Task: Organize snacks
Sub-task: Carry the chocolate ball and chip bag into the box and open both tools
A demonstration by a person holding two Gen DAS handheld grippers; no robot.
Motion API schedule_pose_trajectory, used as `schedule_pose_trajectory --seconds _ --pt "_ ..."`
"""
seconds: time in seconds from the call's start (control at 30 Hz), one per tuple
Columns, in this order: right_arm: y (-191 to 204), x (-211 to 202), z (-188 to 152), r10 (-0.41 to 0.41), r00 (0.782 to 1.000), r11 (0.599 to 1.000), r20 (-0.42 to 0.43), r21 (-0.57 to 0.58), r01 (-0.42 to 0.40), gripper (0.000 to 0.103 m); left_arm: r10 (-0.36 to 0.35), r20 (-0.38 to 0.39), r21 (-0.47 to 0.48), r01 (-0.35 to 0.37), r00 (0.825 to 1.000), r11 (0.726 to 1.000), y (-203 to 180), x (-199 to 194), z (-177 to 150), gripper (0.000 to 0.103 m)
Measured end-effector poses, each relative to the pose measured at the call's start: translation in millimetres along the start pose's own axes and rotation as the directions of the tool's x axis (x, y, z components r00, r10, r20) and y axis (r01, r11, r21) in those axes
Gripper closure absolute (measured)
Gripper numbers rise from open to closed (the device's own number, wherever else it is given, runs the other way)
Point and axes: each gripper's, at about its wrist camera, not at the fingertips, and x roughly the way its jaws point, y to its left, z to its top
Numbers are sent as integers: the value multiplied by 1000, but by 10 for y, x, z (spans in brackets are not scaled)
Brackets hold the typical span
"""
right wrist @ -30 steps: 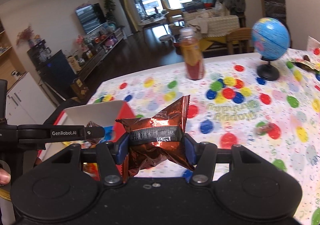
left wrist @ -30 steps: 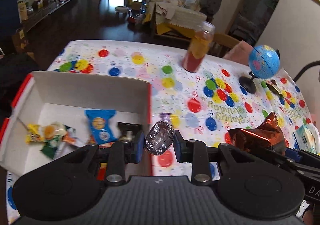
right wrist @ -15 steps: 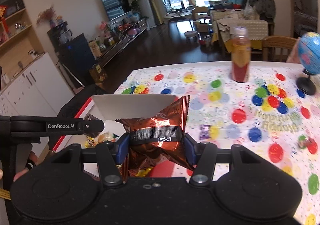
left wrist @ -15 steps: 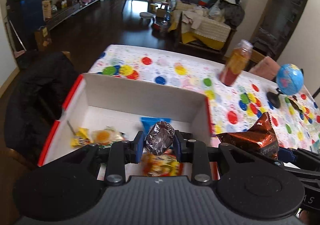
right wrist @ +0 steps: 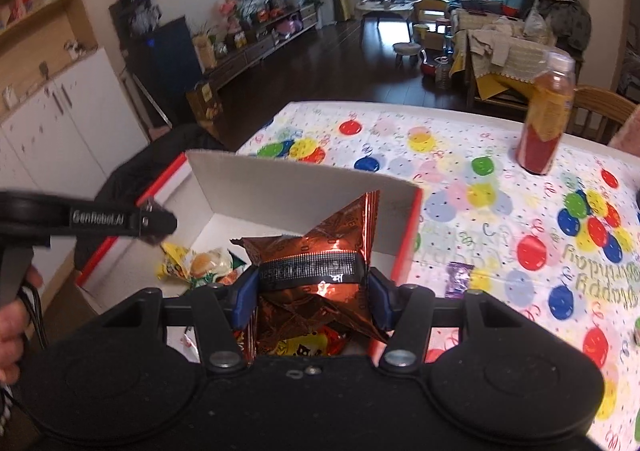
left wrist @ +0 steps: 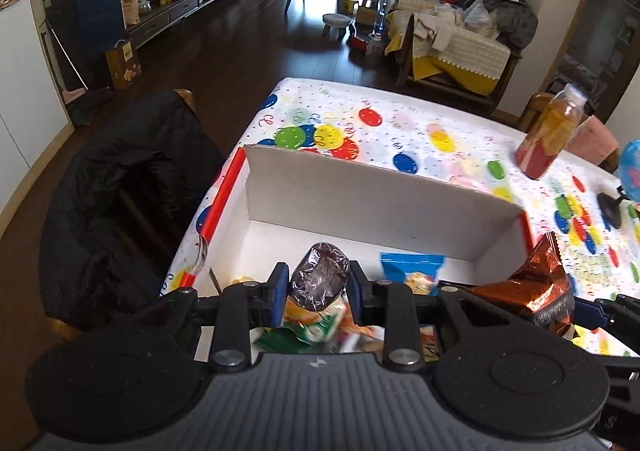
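My left gripper (left wrist: 318, 283) is shut on a dark foil-wrapped round snack (left wrist: 319, 281) and holds it above the open white box with red edges (left wrist: 360, 191). My right gripper (right wrist: 312, 283) is shut on a crinkled copper foil snack bag (right wrist: 320, 247), also above the box (right wrist: 280, 191). The bag shows at the right of the left wrist view (left wrist: 540, 283). Inside the box lie a blue packet (left wrist: 412, 271), a yellow-orange packet (right wrist: 200, 263) and other wrapped snacks. The left gripper's arm (right wrist: 100, 219) shows at the left of the right wrist view.
A small purple candy (right wrist: 458, 277) lies on the balloon-print tablecloth (right wrist: 500, 211) right of the box. An orange-red drink bottle (right wrist: 546, 119) stands at the table's far side. A globe's base (left wrist: 610, 211) is at the far right. A chair with a black jacket (left wrist: 120, 203) stands left of the table.
Both grippers have moved left over the box with their snacks still held. The box now sits directly below both.
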Motion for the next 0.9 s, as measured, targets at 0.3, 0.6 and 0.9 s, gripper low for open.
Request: schedule_pose_trajectory --seconds 0.3,0.6,0.9 --pt "103 368 7 3 998 999 -57 -36 -5 48 29 -55 43 -27 998 999 17 406 60 73" --pt "105 506 45 -3 997 999 -72 -40 0 44 46 -125 60 -39 991 997 12 699 37 73" --pt "86 493 42 -30 997 999 -71 -39 28 29 23 -153 79 -11 988 997 -25 735 53 70"
